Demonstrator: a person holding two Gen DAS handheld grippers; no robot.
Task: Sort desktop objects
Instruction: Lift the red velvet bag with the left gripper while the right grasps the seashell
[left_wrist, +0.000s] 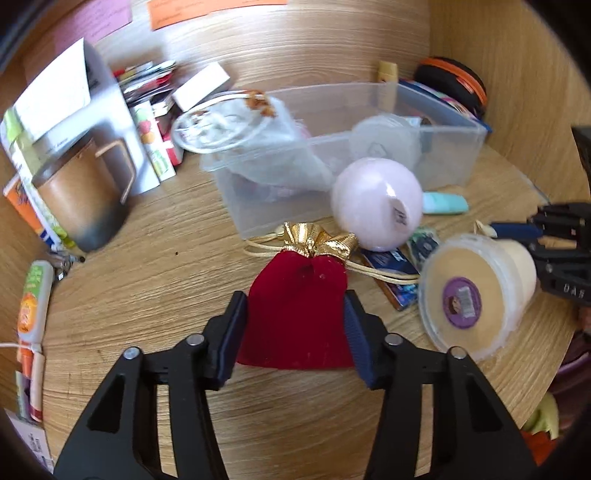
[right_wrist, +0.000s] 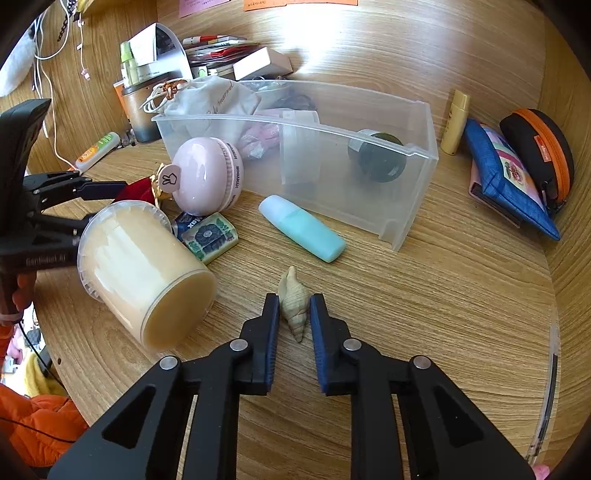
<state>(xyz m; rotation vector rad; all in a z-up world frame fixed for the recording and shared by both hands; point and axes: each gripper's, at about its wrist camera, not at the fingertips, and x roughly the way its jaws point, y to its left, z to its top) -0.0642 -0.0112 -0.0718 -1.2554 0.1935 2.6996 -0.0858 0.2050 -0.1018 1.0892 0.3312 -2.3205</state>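
My left gripper straddles a red velvet pouch with a gold top lying on the wooden desk; the pads touch or nearly touch its sides. My right gripper straddles a small beige seashell on the desk, jaws a little wider than the shell. A clear plastic bin lies behind, holding a white cloth bag and a dark jar. The left gripper also shows in the right wrist view, and the right gripper's fingers show at the right of the left wrist view.
A pink round case, a tipped cream tub, a teal tube, a small green packet. A blue pouch and an orange-rimmed case at right. A brown mug and boxes at left.
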